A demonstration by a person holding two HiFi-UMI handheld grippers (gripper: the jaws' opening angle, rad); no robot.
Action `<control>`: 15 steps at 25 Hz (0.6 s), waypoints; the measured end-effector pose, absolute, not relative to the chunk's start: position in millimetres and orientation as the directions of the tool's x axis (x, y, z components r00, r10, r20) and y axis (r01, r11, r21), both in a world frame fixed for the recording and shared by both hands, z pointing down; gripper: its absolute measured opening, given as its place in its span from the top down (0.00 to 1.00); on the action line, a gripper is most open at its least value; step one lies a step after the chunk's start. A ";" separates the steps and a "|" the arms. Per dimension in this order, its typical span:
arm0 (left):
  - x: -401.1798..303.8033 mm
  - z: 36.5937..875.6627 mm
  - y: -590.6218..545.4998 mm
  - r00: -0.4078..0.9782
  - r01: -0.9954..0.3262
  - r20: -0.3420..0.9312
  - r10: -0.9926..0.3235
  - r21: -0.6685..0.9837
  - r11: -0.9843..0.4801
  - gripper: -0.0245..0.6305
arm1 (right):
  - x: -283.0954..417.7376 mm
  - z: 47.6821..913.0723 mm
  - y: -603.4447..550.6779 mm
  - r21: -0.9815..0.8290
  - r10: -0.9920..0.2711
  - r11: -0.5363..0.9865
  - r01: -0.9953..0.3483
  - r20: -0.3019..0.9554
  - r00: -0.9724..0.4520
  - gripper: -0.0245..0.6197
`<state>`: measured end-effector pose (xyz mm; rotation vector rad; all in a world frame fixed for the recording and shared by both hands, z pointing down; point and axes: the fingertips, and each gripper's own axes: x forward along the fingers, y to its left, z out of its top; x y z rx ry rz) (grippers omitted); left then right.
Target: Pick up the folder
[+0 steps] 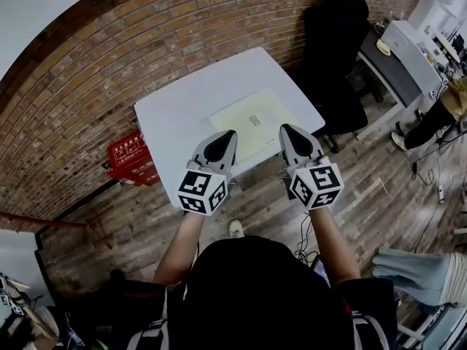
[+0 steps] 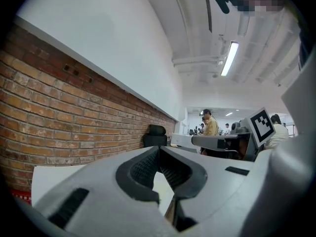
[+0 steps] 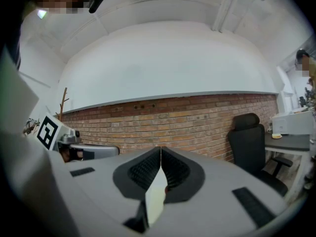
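Standing at the near edge of a white table (image 1: 179,108), a person holds out the left gripper (image 1: 233,133) and the right gripper (image 1: 284,128) side by side, both pointing level toward a brick wall (image 1: 87,71). Each pair of jaws is pressed fully together at the tips with nothing caught between them, as the left gripper view (image 2: 159,150) and the right gripper view (image 3: 161,150) show. A pale yellow folder (image 1: 252,133) with a small label (image 1: 254,120) lies flat on the table's near half, between and just ahead of the two tips. The left tip overlaps its near-left edge, the right its near-right corner; contact cannot be judged. A black office chair (image 1: 336,49) stands right of the table, a red box (image 1: 130,155) on the floor to its left.
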<state>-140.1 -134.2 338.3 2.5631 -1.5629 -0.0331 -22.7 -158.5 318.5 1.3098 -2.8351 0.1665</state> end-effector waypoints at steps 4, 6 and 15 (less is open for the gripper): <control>-145.0 347.0 -142.5 0.481 -0.872 0.067 -0.874 0.141 -0.469 0.93 | -25.8 325.0 -168.6 -0.100 -0.774 0.622 -0.777 0.069 -0.629 0.92; -148.8 354.0 -144.8 0.492 -0.866 0.083 -0.866 0.150 -0.478 0.93 | -28.5 328.9 -173.4 -0.113 -0.784 0.608 -0.786 0.074 -0.617 0.92; -157.0 376.6 -155.5 0.530 -0.846 0.141 -0.836 0.155 -0.511 0.93 | -37.8 348.0 -179.7 -0.111 -0.790 0.593 -0.797 0.111 -0.603 0.92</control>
